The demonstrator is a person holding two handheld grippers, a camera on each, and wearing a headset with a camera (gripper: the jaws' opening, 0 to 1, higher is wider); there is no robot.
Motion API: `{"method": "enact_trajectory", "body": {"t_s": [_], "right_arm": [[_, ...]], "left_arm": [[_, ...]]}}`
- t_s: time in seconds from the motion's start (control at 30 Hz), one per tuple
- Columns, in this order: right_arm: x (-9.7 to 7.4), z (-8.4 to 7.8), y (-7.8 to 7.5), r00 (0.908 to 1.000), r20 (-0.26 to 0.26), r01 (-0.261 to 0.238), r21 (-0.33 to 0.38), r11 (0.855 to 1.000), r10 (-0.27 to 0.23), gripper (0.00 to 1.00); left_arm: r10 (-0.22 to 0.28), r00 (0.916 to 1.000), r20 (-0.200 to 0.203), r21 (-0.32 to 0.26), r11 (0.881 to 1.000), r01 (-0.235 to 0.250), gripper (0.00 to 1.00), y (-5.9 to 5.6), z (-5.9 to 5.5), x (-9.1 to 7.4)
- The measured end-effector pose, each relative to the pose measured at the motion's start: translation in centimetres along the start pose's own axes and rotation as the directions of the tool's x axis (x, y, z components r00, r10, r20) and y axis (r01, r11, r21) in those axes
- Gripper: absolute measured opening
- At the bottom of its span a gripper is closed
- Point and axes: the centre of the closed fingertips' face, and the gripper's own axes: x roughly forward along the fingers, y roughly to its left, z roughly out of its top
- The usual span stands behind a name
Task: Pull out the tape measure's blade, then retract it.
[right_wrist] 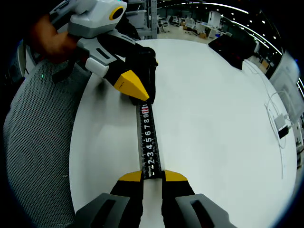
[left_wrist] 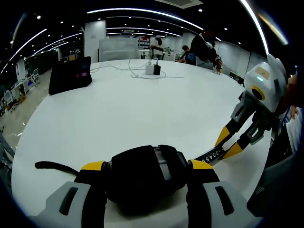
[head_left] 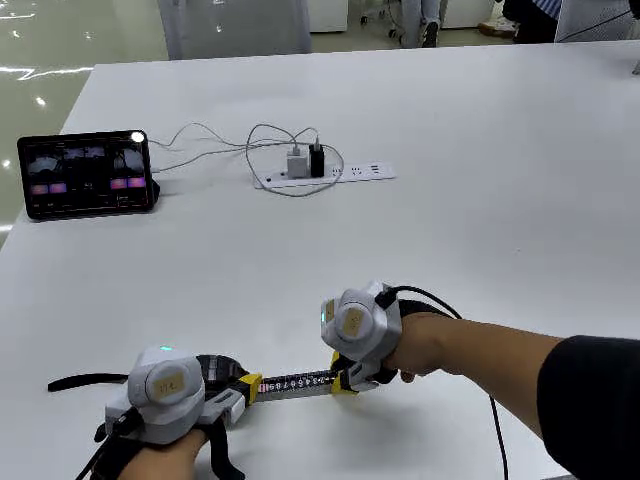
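Observation:
A black tape measure case [left_wrist: 145, 175] lies on the white table, clamped between the yellow-tipped fingers of my left gripper [left_wrist: 147, 167], which is shut on it. From the case a short length of numbered blade [right_wrist: 148, 142] runs out to my right gripper [right_wrist: 152, 176], whose jaws are shut on the blade's end. In the head view the left gripper [head_left: 240, 385] sits at the near left, the blade [head_left: 295, 382] spans the gap, and the right gripper [head_left: 340, 382] holds it. The case's black wrist strap [head_left: 85, 381] trails left.
A tablet [head_left: 87, 173] stands at the far left. A white power strip [head_left: 325, 172] with chargers and looped cables lies in the middle of the table. A black cable [head_left: 492, 410] runs from the right gripper. A mesh chair [right_wrist: 38, 137] is beside the table's near edge.

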Motion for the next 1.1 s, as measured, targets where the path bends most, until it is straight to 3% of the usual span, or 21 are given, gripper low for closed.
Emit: {"method": "enact_trajectory", "body": {"t_s": [1.1], "right_arm": [[0.7, 1.4, 0.1, 0.9991, 0.041, -0.010, 0.001, 1.000, 0.010, 0.10]], "left_arm": [[-0.016, 0.9997, 0.016, -0.016, 1.000, 0.016, 0.63, 0.0, 0.1, -0.2]]}}
